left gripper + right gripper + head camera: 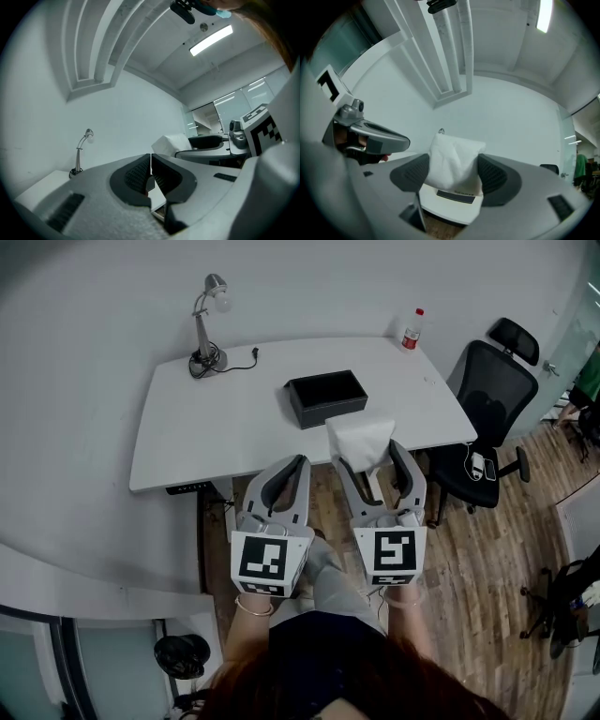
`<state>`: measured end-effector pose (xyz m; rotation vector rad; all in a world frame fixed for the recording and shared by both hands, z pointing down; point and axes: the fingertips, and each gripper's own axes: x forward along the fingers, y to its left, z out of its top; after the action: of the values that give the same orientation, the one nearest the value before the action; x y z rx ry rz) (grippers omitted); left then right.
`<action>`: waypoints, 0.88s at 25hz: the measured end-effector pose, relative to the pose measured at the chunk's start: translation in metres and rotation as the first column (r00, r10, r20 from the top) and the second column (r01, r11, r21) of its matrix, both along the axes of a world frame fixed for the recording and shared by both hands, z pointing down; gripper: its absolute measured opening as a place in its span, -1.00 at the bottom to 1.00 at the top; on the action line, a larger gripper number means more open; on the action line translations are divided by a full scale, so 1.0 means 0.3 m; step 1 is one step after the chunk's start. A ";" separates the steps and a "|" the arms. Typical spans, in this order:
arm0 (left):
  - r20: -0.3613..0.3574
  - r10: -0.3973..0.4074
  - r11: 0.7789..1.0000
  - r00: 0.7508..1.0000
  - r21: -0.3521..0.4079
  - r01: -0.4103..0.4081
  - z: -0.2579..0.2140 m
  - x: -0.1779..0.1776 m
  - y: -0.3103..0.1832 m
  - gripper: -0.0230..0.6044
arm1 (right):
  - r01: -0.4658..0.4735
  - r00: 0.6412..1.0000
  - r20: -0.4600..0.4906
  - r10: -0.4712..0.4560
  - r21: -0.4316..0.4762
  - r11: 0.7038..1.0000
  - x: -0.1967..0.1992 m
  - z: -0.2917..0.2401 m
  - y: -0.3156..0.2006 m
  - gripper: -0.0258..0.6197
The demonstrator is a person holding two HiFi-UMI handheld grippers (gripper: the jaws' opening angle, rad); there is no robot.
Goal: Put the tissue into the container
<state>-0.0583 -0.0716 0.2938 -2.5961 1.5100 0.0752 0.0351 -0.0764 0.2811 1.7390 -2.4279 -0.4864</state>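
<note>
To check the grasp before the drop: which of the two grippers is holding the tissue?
The right gripper: the tissue sits clamped between its jaws. The left gripper has its jaws together with nothing between them.

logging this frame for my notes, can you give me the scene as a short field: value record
task item: white folded tissue
tissue state: clamped between the right gripper's jaws, not yet in the container
right gripper: shut on the tissue, near the table's front edge
left gripper: jaws together, nothing between them
container: black rectangular open-top box on the white table
other items: silver desk lamp, red-capped bottle, black office chair
</note>
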 end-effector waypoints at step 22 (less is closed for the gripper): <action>0.036 -0.003 1.000 0.999 -0.028 0.004 0.041 -0.014 -0.301 -0.84 | 0.000 1.000 -0.005 -0.001 -0.053 0.999 -0.001 0.050 -0.306 0.14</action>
<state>-0.0625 -0.1620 0.3060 -2.6023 1.5138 0.0062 0.0350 -0.1683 0.2960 1.7142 -2.4149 -0.4213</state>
